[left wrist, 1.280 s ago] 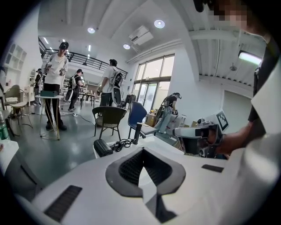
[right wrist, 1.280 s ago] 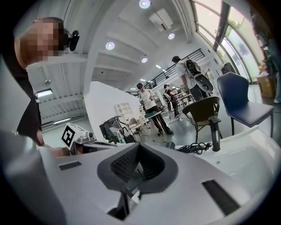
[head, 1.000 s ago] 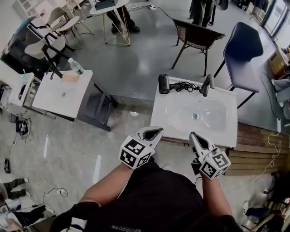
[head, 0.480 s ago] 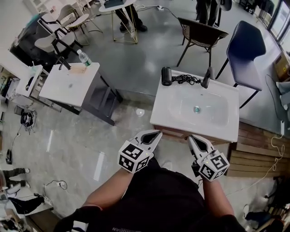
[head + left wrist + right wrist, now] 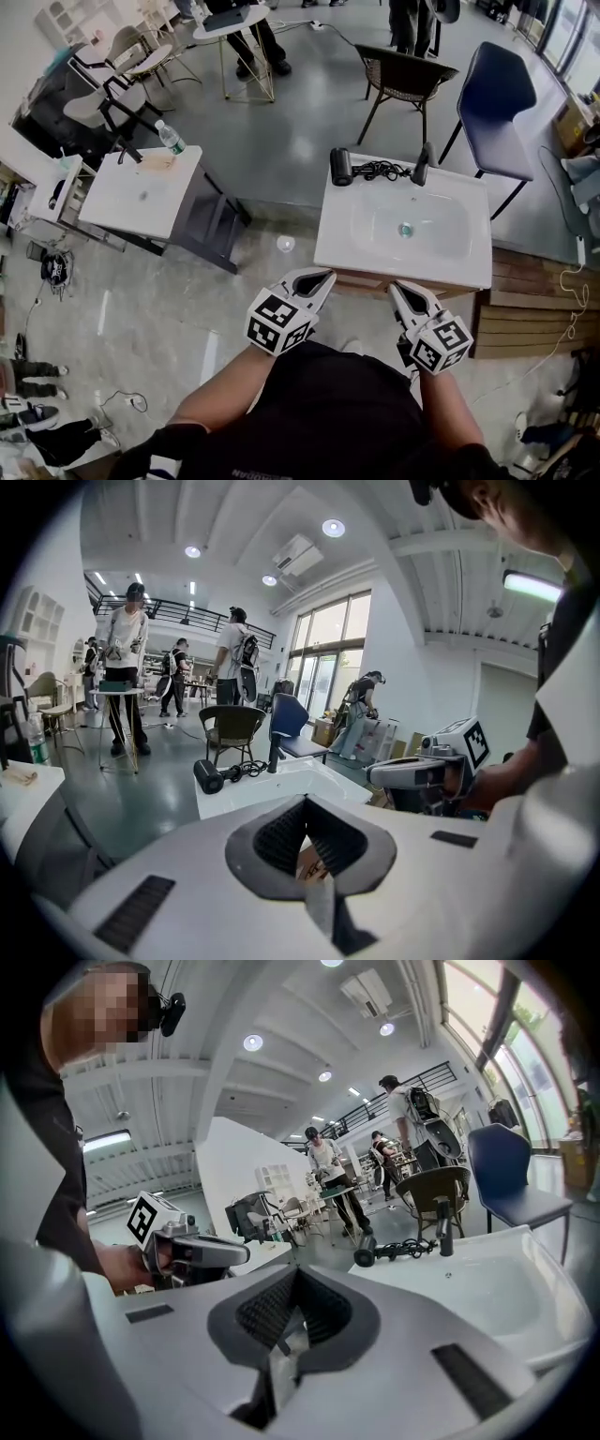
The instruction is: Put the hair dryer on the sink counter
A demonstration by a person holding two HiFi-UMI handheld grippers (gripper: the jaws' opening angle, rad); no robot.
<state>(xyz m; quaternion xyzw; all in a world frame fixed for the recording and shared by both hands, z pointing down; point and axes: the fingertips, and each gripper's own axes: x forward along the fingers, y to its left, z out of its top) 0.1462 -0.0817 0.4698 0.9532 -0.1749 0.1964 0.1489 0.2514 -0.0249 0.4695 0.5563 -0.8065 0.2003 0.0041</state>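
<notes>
A black hair dryer (image 5: 341, 167) lies at the back left corner of the white sink counter (image 5: 342, 246), its cord (image 5: 377, 172) coiled beside the dark faucet (image 5: 421, 164). My left gripper (image 5: 328, 274) and right gripper (image 5: 394, 284) hover side by side at the counter's front edge, far from the dryer. Both are shut with nothing between the jaws. The left gripper view shows the dryer (image 5: 208, 776) beyond its own jaws (image 5: 305, 801) and the right gripper (image 5: 375, 772) alongside. In the right gripper view the dryer (image 5: 364, 1257) lies past the basin.
A second white table (image 5: 122, 202) with a water bottle (image 5: 170, 138) stands at the left. Behind the sink are a wicker chair (image 5: 403, 70) and a blue chair (image 5: 502, 103). A wooden platform (image 5: 525, 309) lies at the right. People stand farther back.
The person and both grippers have shifted a little in front of the sink, so the view has moved. Both jaws stay shut and the hair dryer lies where it was.
</notes>
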